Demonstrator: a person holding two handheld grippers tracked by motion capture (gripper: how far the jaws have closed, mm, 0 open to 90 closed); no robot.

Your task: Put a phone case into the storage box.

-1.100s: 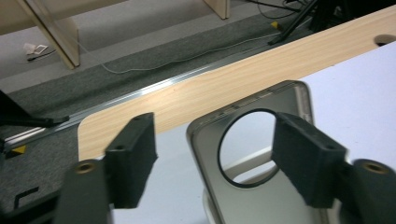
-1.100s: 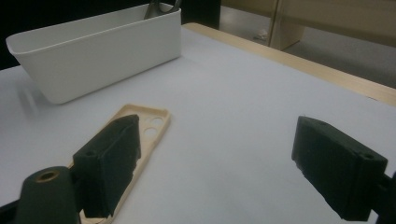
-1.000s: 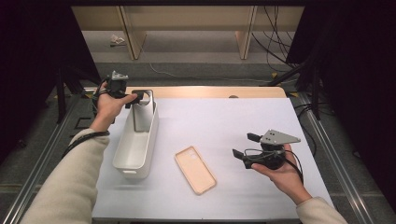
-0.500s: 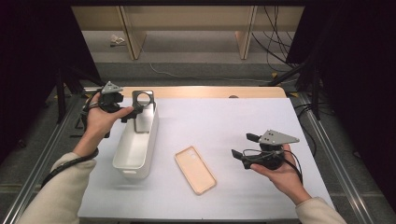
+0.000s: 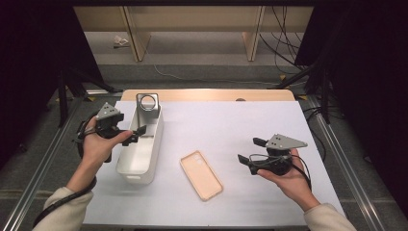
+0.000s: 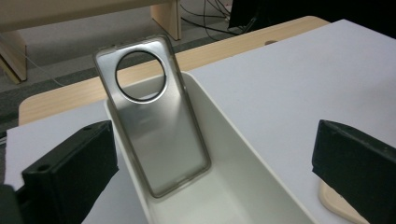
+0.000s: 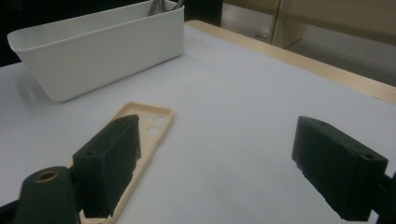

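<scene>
- Leaning upright against the far end wall inside the white bin [image 5: 126,166]: grey phone case [image 5: 146,109], long axis rising, straight ahead of the left gripper [image 5: 129,135].
- Jaws just opened wide, released, nothing between them.
- Lying flat mid-table, long axis running away from the person: beige phone case [image 5: 201,174], nearer the right gripper [image 5: 249,153], jaws spread, empty.
- Counting: two cases, one bin.

A white sheet [image 5: 231,130] covers the light wooden table top [image 5: 207,94]. Behind the table there is a grey floor [image 5: 202,53] with thin black cables [image 5: 281,45] and pale wooden furniture legs [image 5: 137,38]. Both sides are dark, with black stand legs [image 5: 72,82].
</scene>
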